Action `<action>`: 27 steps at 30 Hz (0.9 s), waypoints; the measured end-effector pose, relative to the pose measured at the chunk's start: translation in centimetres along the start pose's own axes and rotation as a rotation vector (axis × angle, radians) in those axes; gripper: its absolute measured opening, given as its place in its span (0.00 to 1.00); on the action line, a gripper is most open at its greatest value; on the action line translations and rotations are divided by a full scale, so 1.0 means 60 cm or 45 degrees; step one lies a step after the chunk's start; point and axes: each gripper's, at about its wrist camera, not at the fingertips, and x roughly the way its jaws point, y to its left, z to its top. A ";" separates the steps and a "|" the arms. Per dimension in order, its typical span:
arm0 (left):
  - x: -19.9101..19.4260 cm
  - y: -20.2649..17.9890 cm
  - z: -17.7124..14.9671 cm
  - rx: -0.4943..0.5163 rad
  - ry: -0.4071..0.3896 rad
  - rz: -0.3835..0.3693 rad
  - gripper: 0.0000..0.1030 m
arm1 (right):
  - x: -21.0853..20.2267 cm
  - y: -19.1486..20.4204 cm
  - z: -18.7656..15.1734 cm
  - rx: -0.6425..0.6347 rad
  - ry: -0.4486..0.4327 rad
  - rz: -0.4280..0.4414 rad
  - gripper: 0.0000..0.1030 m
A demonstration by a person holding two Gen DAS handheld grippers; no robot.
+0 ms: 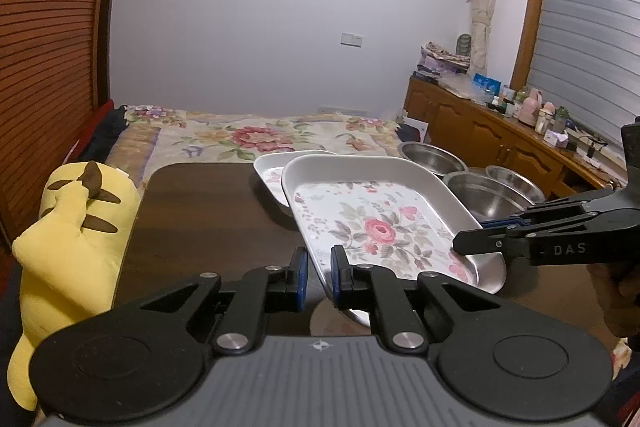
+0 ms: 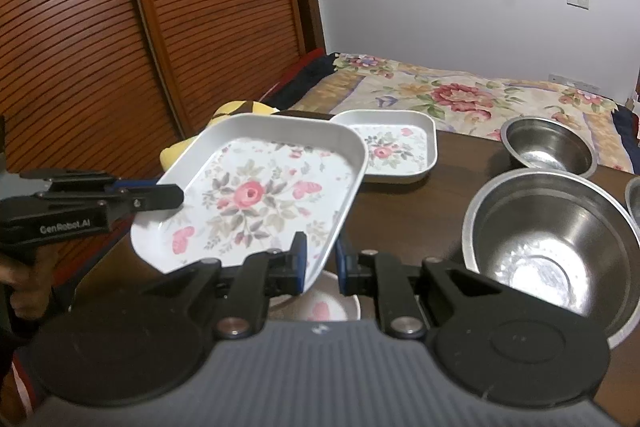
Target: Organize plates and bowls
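My left claw [image 1: 319, 277] and right claw [image 2: 320, 269] both grip the tilted rose-print tray [image 2: 256, 195]; bare desk [image 1: 208, 223] lies at nine o'clock.

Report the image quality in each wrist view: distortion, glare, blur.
Left wrist view: strong fisheye bowing of the louvered door; dim, even indoor light; floral tray sharp, with a faint sheen on its near rim. Right wrist view: same barrel distortion; bright glare patches inside the large steel bowl; slightly softer overall, left gripper mildly blurred.
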 end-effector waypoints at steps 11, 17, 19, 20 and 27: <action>-0.008 -0.022 -0.026 0.007 0.024 -0.025 0.13 | -0.016 -0.008 -0.022 0.017 0.011 0.011 0.16; -0.010 -0.030 -0.045 0.006 0.046 -0.022 0.13 | -0.014 -0.007 -0.044 0.032 0.044 0.016 0.16; -0.009 -0.031 -0.051 0.000 0.057 -0.020 0.13 | -0.014 -0.007 -0.051 0.041 0.052 0.019 0.16; -0.009 -0.031 -0.054 -0.004 0.065 -0.019 0.13 | -0.015 -0.007 -0.055 0.026 0.074 0.015 0.16; -0.011 -0.033 -0.077 -0.005 0.099 -0.001 0.13 | -0.011 0.001 -0.073 0.016 0.100 0.013 0.17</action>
